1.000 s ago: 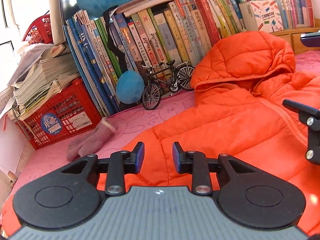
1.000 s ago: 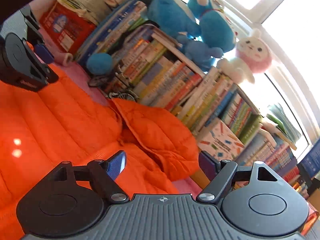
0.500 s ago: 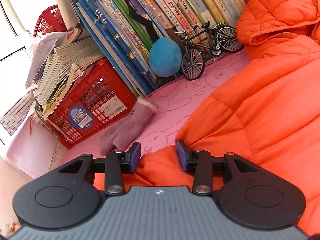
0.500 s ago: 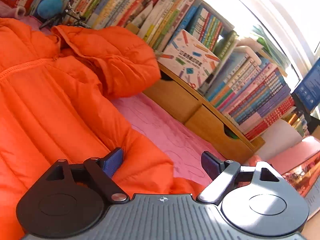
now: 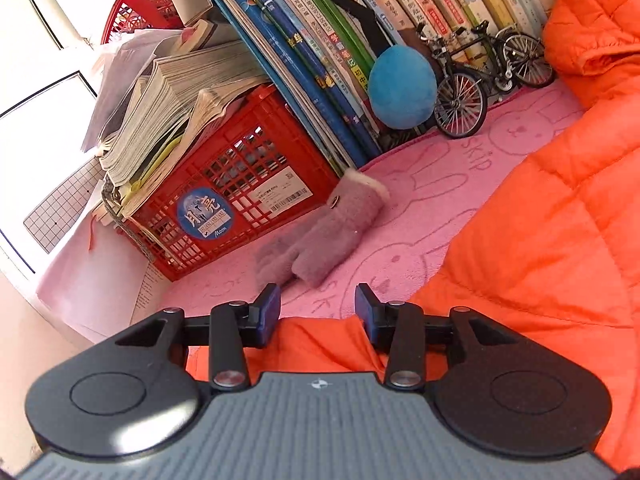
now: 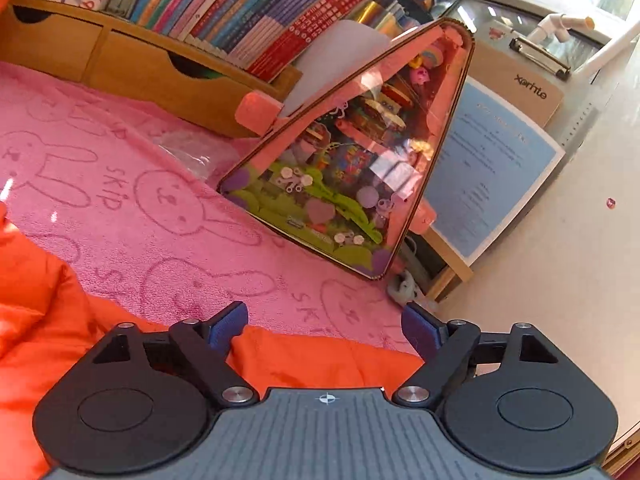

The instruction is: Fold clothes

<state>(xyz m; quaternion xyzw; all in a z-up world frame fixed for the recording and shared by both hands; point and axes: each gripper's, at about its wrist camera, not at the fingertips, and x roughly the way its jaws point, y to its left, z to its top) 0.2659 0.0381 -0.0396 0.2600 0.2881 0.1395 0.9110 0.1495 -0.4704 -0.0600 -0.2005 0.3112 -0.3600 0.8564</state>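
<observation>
The orange puffer jacket [image 5: 552, 248] lies spread on the pink rabbit-print towel [image 5: 420, 216] covering the tabletop, its sleeve ends reaching toward either side. Bare towel remains beyond each cuff: leftward a purple glove [image 5: 320, 236] and red crate [image 5: 224, 196] hem it in; rightward a triangular toy case [image 6: 352, 168] stands near the tabletop's edge. The left gripper [image 5: 317, 312] tilts downward, fingers parted around a cuff without pinching. The right gripper [image 6: 325, 326] straddles the other cuff, fingers wide and closing.

One orange jacket [image 5: 552, 248], one glove [image 5: 320, 236], one model bicycle [image 5: 488, 76]
</observation>
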